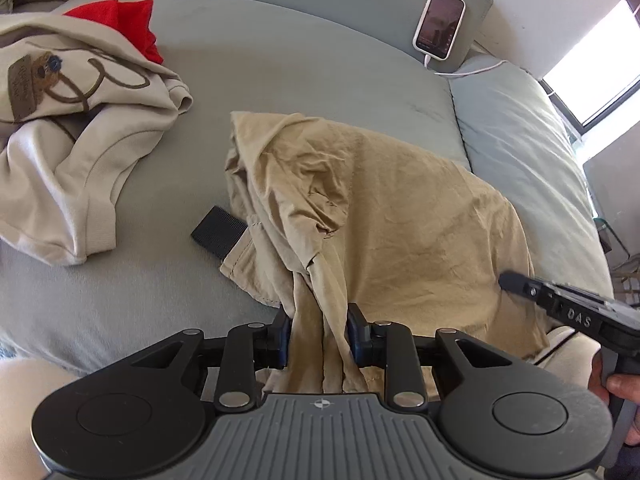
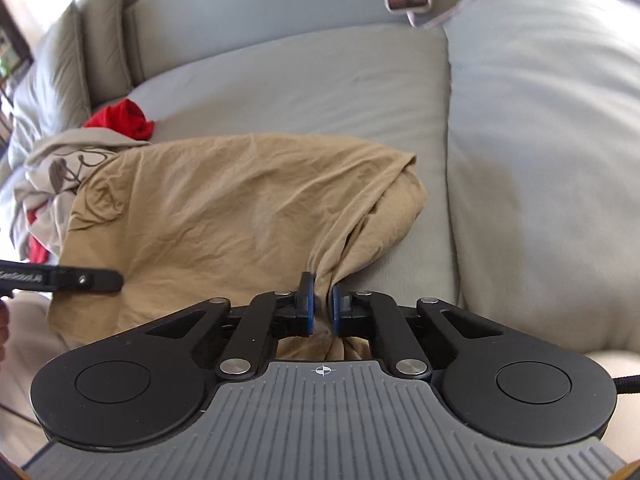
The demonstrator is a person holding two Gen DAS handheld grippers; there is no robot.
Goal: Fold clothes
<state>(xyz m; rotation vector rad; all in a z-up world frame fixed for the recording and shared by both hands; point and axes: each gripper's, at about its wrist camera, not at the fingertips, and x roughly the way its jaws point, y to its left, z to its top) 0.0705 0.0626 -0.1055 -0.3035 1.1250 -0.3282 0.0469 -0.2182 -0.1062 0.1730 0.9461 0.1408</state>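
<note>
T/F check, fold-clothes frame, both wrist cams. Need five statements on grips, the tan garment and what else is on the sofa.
1. Both grippers pinch the tan garment. True: left gripper and right gripper each clamp bunched fabric.
2. The phone lies flat on the seat. False: it leans on the back cushion.
3. A red cloth sits behind the beige shirt. True.
4. The tan garment is neatly folded. False: it is wrinkled and bunched.
5. A cable leads from the phone. True.
</note>
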